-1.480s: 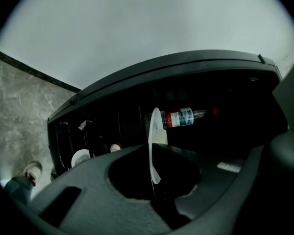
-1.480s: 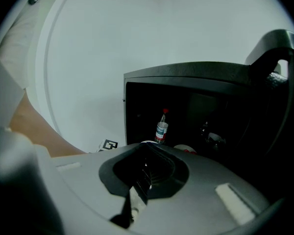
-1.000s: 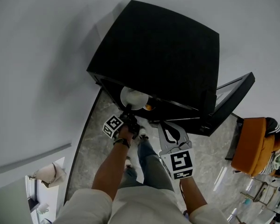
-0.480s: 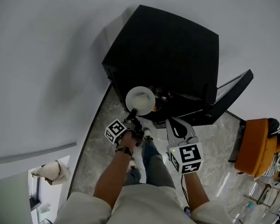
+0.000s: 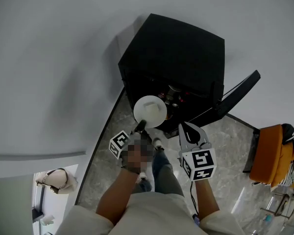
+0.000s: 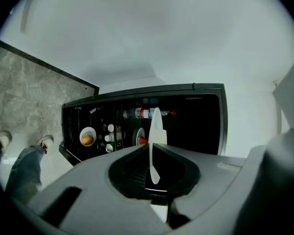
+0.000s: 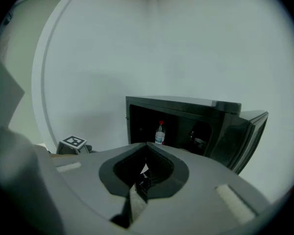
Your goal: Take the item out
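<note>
Okay, left claw [image 6: 152, 146] clamped on white plate [image 5: 150, 109] rim. We judge it stiff, light, glazed-slick, chip-prone; edge pinch is levered, so carry level. Right claw [image 7: 146, 146] closed, empty.

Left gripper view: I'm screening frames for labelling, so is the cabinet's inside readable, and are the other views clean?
Left gripper view: fisheye bend, black corners; the cabinet interior is dark, yet the bottle and the edge-on plate read clearly. Right gripper view: dim, soft interior. Head view: strong bending, a mosaic patch below the plate.
</note>
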Action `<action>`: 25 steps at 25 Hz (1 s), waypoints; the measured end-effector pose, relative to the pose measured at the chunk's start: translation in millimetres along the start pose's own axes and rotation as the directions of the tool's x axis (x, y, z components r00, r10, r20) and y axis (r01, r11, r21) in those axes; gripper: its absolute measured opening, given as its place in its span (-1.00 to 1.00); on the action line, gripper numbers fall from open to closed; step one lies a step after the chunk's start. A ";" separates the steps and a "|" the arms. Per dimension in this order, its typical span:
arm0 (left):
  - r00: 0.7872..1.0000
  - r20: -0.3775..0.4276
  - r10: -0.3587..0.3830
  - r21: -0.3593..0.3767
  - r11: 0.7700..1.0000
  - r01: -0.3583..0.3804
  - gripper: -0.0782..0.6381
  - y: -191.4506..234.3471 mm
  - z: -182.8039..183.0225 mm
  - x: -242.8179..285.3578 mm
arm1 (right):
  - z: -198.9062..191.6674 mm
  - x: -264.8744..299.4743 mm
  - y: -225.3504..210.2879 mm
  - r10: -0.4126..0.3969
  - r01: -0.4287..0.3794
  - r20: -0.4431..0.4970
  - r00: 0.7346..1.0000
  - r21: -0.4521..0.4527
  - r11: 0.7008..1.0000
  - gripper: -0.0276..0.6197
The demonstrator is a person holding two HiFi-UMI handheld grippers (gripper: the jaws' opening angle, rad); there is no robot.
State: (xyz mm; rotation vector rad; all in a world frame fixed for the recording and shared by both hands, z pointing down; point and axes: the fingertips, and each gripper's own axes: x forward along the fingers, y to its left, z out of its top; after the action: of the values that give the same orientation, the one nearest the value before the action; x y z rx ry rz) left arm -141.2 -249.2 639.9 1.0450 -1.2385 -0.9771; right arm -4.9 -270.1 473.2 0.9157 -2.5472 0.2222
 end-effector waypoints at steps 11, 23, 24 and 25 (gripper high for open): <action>0.996 -0.079 -0.048 0.015 0.999 0.049 -0.75 -49.1 -36.9 -74.9 | 5.3 -44.3 21.5 -0.028 0.027 0.049 0.998 0.010 1.000 -0.90; 0.980 -0.163 -0.118 0.024 0.992 0.123 -0.75 -99.4 -59.9 -158.9 | 8.4 -86.5 59.8 -0.037 0.038 0.085 0.996 -0.005 0.999 -0.90; 0.978 -0.168 -0.125 0.021 0.991 0.130 -0.75 -102.1 -61.8 -164.4 | 9.1 -88.9 63.7 -0.037 0.038 0.090 0.995 -0.006 0.999 -0.90; 0.976 -0.172 -0.131 0.017 0.991 0.136 -0.75 -104.2 -63.7 -169.7 | 9.7 -92.0 66.9 -0.039 0.039 0.097 0.995 -0.005 0.999 -0.90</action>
State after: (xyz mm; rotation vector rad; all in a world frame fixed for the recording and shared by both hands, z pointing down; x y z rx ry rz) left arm -93.7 -106.2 495.1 1.2216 -1.0551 -0.9525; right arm 13.0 -168.9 423.6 0.9955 -2.6138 0.1608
